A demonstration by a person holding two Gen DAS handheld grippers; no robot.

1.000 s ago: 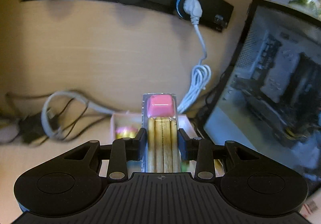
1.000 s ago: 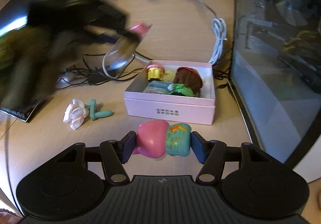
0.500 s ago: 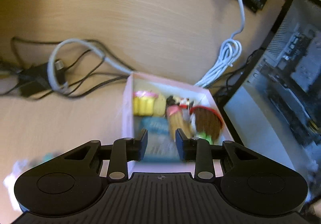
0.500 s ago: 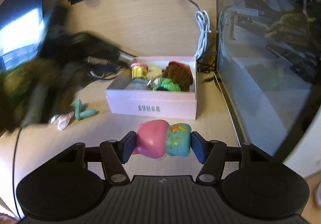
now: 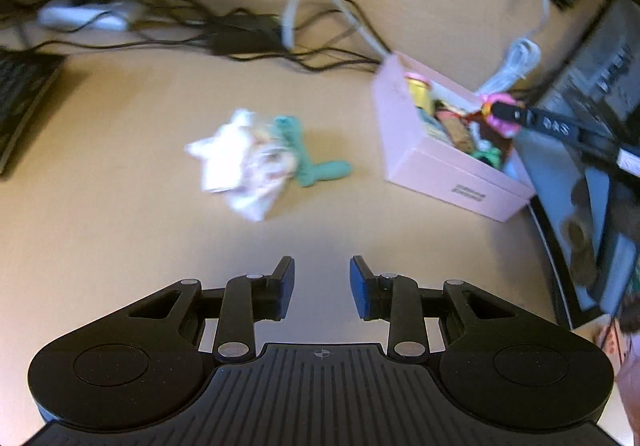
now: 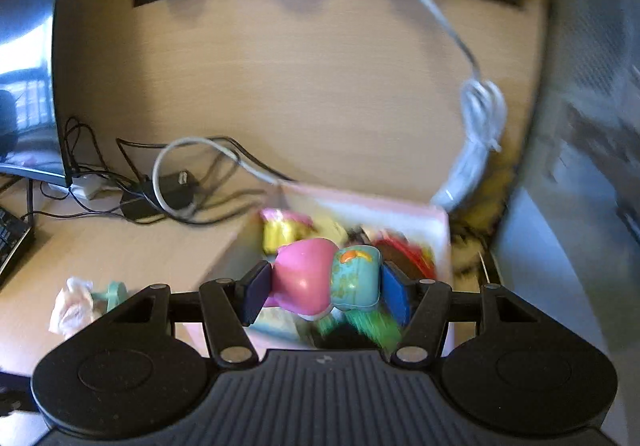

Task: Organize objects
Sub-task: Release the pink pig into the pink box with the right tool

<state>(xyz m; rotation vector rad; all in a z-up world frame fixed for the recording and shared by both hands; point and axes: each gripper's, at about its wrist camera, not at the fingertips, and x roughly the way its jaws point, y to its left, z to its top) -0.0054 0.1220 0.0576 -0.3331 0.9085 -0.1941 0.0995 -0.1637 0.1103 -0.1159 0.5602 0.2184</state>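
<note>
Our left gripper (image 5: pixel 322 288) no longer holds the snack pack it carried a second ago; its jaws stand apart with nothing between them, facing the crumpled wrapper (image 5: pixel 240 166) and teal toy (image 5: pixel 316 162) on the desk (image 5: pixel 120 246). Our right gripper (image 6: pixel 326 286), clamped on the pink-and-teal toy (image 6: pixel 328 276), now hovers over the pink box (image 6: pixel 436 222). We judge that release comes next.
</note>
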